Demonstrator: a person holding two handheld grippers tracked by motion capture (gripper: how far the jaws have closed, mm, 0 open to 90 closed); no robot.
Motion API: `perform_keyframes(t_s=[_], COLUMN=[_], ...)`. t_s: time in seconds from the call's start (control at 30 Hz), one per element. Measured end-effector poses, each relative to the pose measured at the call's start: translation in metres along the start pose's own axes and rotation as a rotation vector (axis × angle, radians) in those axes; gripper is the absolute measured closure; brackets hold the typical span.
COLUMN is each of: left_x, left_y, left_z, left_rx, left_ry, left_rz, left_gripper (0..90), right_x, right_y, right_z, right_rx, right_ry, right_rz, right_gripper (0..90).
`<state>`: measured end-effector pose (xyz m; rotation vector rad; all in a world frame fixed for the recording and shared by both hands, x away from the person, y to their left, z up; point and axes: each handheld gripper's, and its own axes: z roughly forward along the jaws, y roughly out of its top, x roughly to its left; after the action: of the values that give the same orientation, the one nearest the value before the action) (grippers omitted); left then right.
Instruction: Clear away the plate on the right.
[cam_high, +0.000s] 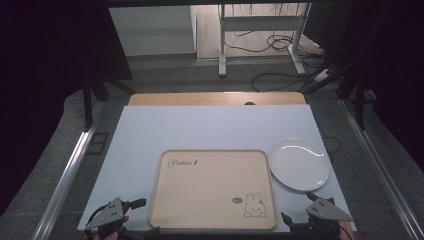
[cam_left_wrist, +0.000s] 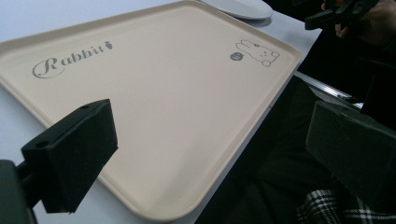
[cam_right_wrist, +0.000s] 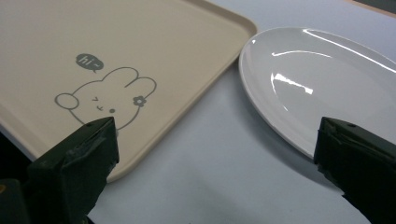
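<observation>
Beige tray (cam_high: 210, 190) sits empty beside white plate (cam_high: 299, 163); your left gripper (cam_high: 134, 204) and right gripper (cam_high: 292, 220) gape wide, holding nothing, ready.

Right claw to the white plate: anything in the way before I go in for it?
Nothing visible does. The right claw hangs open at the near edge of the table, and bare table covering lies between it and the white plate. The beige tray sits beside the plate, off that path.

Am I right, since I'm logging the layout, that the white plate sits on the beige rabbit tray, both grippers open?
Not quite: the white plate sits on the table beside the beige rabbit tray, at its right edge, as the high view shows. Both the left gripper and right gripper are open.
</observation>
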<state>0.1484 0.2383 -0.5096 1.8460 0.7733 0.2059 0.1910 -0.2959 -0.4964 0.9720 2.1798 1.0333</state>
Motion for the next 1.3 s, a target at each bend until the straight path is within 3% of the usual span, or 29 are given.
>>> perform_keyframes(t_s=[0.57, 0.97, 1.07, 1.2, 1.3], left_x=[-0.001, -0.001, -0.002, -0.002, -0.002], left_y=[0.001, 0.001, 0.001, 0.001, 0.001], left_z=[0.001, 0.001, 0.002, 0.002, 0.002], left_rx=[0.011, 0.015, 0.018, 0.020, 0.021], left_ry=[-0.001, -0.002, -0.002, -0.002, -0.002], left_rz=[0.009, 0.014, 0.017, 0.018, 0.020], left_gripper=[1.5, 1.6, 1.6, 1.6, 1.6], right_x=[-0.007, -0.009, -0.012, -0.016, -0.016], right_y=[0.003, 0.003, 0.003, 0.002, 0.003], right_z=[0.011, 0.020, 0.022, 0.025, 0.026], right_rx=[0.011, 0.068, 0.076, 0.092, 0.103], right_ry=[0.007, -0.046, -0.084, -0.105, -0.117], right_rz=[-0.006, -0.013, -0.008, 0.013, 0.001], right_gripper=[1.8, 0.6, 0.6, 0.6, 1.1])
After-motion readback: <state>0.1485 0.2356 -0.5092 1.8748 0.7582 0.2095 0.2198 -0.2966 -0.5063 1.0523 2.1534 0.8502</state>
